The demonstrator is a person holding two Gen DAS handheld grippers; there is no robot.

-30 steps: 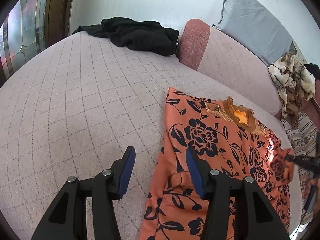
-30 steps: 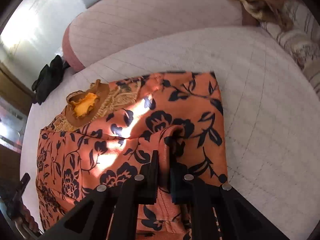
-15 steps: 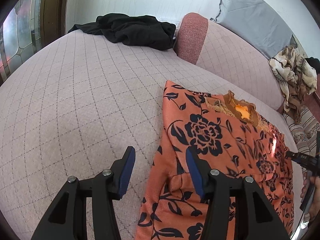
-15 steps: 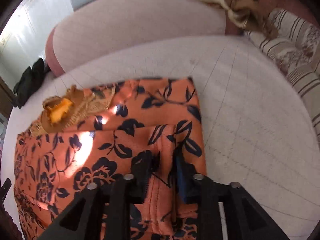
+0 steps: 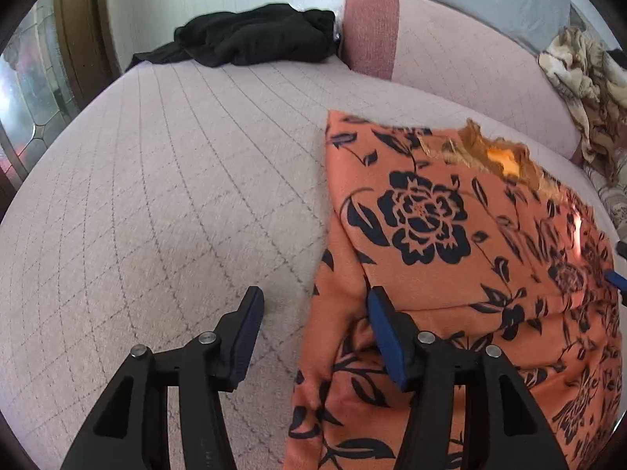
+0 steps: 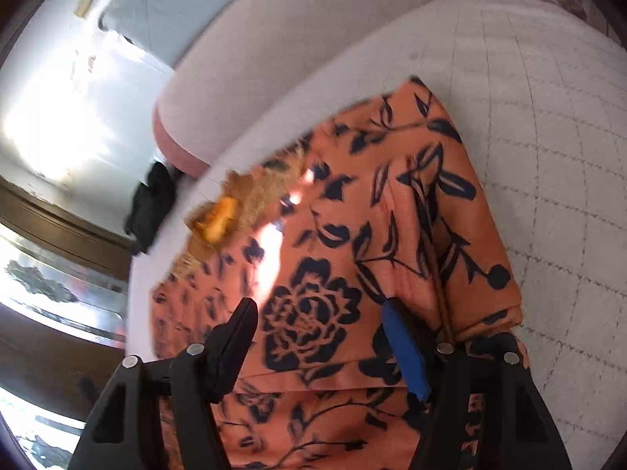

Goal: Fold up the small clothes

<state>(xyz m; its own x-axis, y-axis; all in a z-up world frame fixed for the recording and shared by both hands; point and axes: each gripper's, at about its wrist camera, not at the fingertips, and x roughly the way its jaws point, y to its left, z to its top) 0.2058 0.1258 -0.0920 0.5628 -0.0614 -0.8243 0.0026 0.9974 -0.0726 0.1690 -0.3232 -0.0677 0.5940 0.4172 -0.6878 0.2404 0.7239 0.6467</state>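
An orange garment with dark floral print [image 5: 450, 243] lies on the pink quilted sofa seat [image 5: 156, 203], its frilled tan collar [image 5: 493, 152] toward the backrest and a sleeve folded over its body. My left gripper [image 5: 313, 313] is open at the garment's left edge, one finger over the seat, the other over the cloth. My right gripper [image 6: 321, 325] is open and empty just above the same garment [image 6: 352, 235], whose right side is folded inward. The right gripper's blue tips show at the right edge of the left wrist view [image 5: 615, 278].
A black garment [image 5: 254, 35] lies at the far end of the seat beside a red bolster [image 5: 370, 31]. A beige patterned cloth [image 5: 580, 78] is heaped at the right by the backrest. A wooden-framed glass door [image 5: 35, 90] stands at the left.
My right gripper has opened and let go of the fold of orange cloth it pinched, and it has swung and tilted. My left gripper has moved slightly forward, still open.
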